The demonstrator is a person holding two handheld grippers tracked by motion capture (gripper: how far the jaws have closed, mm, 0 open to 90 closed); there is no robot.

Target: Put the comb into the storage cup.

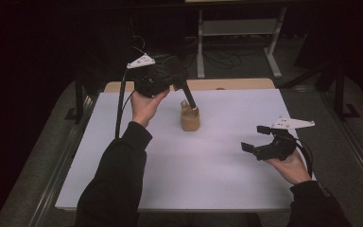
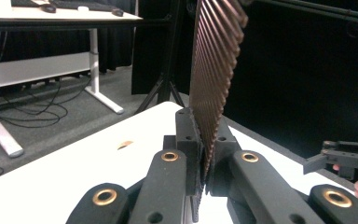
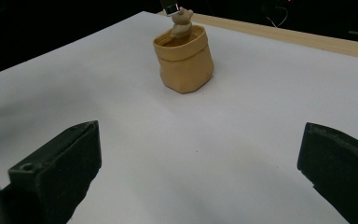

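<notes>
L gripper point(image 1: 192, 105) jaws clamped on comb-like ribbed tool point(image 2: 213, 70), tip at tan pouch point(image 1: 190, 119) w/ bear figure point(image 3: 182, 23) inside. R gripper point(image 1: 257, 138) jaws wide open, empty, not engaged yet.

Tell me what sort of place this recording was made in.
Probably a lab or recording studio rather than a home. A white table stands among black curtains, a height-adjustable desk with loose cables beneath it stands behind, and a person works with a hand-held gripper in each hand.

Dark room, grey floor point(image 1: 38, 156), white desk point(image 2: 51, 18)
</notes>
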